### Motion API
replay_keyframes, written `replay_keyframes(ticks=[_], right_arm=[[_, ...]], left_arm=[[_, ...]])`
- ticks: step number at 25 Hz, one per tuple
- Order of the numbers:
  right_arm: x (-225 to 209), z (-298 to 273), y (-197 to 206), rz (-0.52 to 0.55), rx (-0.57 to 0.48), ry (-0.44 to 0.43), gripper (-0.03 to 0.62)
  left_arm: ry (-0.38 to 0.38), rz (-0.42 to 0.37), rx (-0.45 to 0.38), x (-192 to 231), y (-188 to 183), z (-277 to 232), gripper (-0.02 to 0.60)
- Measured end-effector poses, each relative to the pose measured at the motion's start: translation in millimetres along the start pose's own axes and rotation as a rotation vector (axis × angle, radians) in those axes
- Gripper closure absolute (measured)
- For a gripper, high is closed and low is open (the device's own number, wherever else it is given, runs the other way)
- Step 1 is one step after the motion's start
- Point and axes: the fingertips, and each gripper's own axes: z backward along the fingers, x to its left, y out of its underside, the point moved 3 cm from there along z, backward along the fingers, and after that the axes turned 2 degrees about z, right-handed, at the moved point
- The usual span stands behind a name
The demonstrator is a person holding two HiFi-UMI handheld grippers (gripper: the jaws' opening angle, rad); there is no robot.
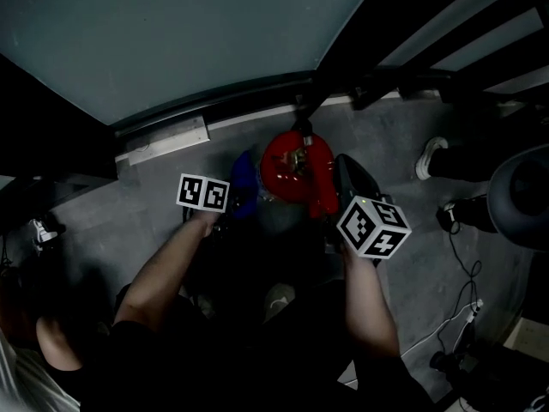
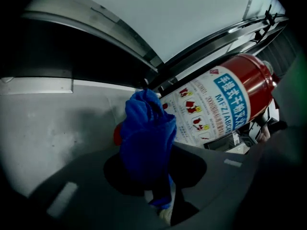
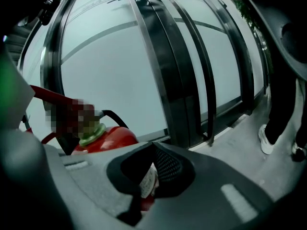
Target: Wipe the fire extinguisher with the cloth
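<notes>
Low down, on the grey floor (image 1: 111,221) beside a glass panel (image 1: 171,41), the red fire extinguisher (image 1: 296,178) (image 2: 225,99) (image 3: 108,139) stood between the two tools. The left hand-held gripper (image 1: 230,213) (image 2: 156,186) had its jaws closed on a bunched blue cloth (image 1: 244,187) (image 2: 146,138), which stuck up from the jaws and lay against the extinguisher's side, just beside its white printed label (image 2: 211,111). The right hand-held gripper (image 1: 341,187) (image 3: 146,181) sat at the extinguisher's other side; its jaws were drawn close together on a narrow red-and-white piece of the extinguisher (which part, I could not tell). A black hose (image 3: 112,118) curved off the extinguisher's top. Someone's white shoe (image 1: 431,157) (image 3: 265,140) stood well apart to the right, and a thin cable (image 1: 463,273) trailed over the floor near it.
</notes>
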Motion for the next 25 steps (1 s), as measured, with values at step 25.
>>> replay_keyframes(ticks=[25], right_arm=[[-28.4,18.4,-0.1,-0.015,-0.021,0.067,0.591]], left_arm=[[-0.099,0.175,0.05,64.4,33.8,-43.1,0.471]])
